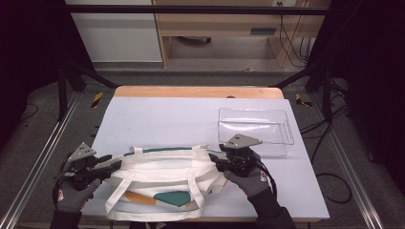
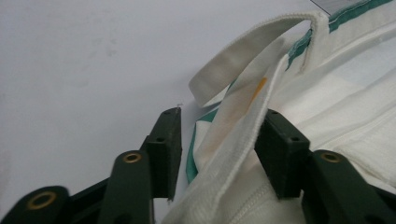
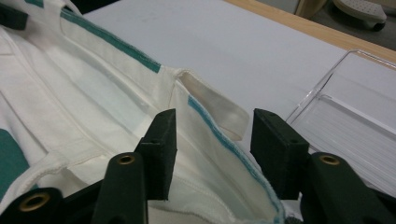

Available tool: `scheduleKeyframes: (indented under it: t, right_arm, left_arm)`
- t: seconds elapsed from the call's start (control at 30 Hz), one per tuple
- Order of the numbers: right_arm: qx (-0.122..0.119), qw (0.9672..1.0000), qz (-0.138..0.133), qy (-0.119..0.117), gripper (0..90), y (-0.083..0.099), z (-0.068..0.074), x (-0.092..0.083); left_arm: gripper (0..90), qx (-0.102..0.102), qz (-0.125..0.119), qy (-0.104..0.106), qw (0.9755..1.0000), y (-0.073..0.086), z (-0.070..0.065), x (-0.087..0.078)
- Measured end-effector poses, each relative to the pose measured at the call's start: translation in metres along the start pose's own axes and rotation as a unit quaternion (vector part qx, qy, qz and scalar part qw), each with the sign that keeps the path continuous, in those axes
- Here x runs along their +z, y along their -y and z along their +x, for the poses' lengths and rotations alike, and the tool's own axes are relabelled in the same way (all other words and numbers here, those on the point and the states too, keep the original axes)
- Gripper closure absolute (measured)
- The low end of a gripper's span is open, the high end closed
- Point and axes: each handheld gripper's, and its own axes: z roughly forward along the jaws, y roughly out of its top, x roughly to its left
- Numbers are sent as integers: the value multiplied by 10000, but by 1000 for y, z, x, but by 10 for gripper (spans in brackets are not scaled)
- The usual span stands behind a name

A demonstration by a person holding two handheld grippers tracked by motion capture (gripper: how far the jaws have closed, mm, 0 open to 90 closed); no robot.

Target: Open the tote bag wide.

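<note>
Lying flat on the pale table, the white cloth bag has a gripper at each end of its top edge. The left gripper and the right gripper are both about half open around the bag's rim, not yet pinching it. A clear tray sits just beside the right one; the bag's bottom edge is partly cut off.

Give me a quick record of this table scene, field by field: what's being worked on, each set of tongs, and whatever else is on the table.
item: white tote bag, lying flat near the front edge
left tongs: jaws apart, bag's left rim edge between them
right tongs: jaws apart, straddling bag's right rim
other: clear plastic tray, far right
surface: pale table
</note>
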Motion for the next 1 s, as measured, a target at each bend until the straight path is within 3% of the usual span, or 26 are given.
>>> scheduleKeyframes:
  t: [0.27,0.37,0.43,0.5,0.6,0.73,0.83,1.0]
  right_arm:
    - [-95,9998,163,-49,742,5,0,-5]
    - [-126,9997,197,-117,806,5,1,-6]
    - [-159,9995,231,-139,793,5,1,-6]
    - [-172,9995,217,-153,716,5,1,-5]
    - [-184,9995,230,-113,634,3,2,0]
    - [-293,9993,219,2,583,-1,4,7]
    - [-370,9990,230,103,605,-3,5,10]
    - [-474,9978,312,336,778,-3,5,8]
  left_arm:
    - [760,-53,77,242,9997,1,1,-3]
    - [771,-45,82,257,9996,1,2,-3]
    - [718,-39,84,204,9997,0,2,-2]
    - [574,-49,61,216,9997,-3,3,1]
    - [449,32,85,257,9996,-7,2,6]
    - [420,-36,55,310,9995,-12,7,12]
    - [500,-59,131,386,9992,-11,9,16]
    - [686,-39,257,346,9991,-11,6,15]
